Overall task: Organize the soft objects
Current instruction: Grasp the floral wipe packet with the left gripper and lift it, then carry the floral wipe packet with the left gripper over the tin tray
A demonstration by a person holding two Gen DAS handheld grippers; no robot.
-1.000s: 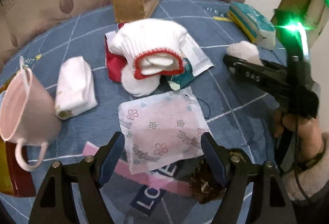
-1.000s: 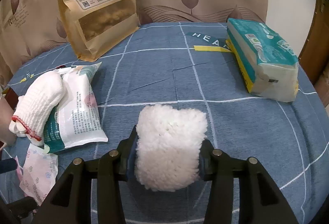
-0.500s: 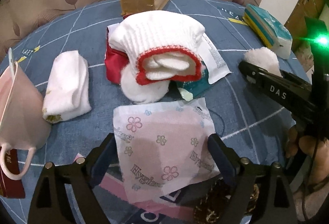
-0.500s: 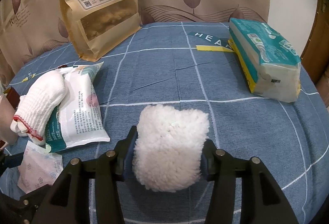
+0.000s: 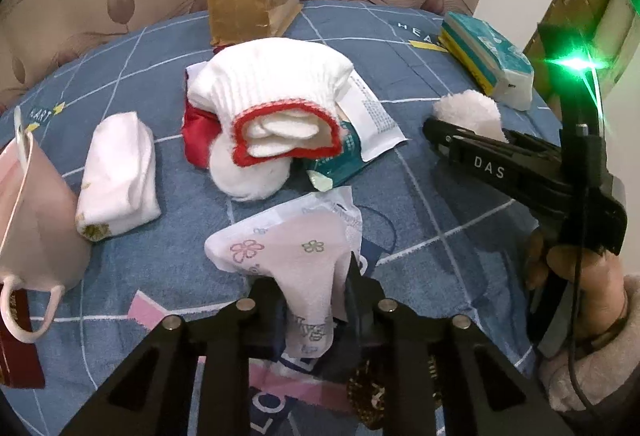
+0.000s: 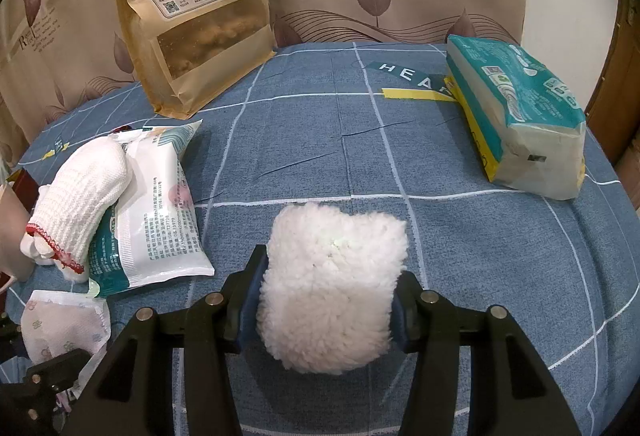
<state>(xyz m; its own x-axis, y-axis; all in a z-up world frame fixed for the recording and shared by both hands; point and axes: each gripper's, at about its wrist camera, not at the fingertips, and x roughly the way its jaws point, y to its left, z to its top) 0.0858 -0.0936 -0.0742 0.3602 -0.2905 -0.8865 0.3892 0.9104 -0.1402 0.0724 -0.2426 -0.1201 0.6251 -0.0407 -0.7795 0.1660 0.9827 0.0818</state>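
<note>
While both my grippers are loaded, I judge the sorting only begun, since most soft things lie scattered on the blue grid-patterned bedsheet (image 6: 460,163).

From my left-wrist view, at nine o'clock sits a pink face mask (image 5: 32,220), thin, cupped, with elastic loops. Just beside it lies a folded white cloth (image 5: 120,179), limp and rectangular. At twelve o'clock a white knit glove (image 5: 276,95) with a red cuff is heaped over a round cotton pad (image 5: 248,179) and a glossy wet-wipe pouch (image 5: 372,115).

My left gripper (image 5: 316,300) is clenched on the floral sanitary-pad packet (image 5: 296,252), a crinkly thin wrapper pinched into a fold at six o'clock and lifting off the sheet.

My right gripper (image 6: 328,300) is clamped on the white fleece pad (image 6: 332,288), fluffy and squarish, bulging between the jaws at six o'clock. Stiffer goods stand behind: a kraft snack bag (image 6: 192,7) at eleven, a plastic-wrapped tissue pack (image 6: 516,115) at two.

Both held pieces need placing; the mask, cloth, glove and cotton pad look unsorted.
</note>
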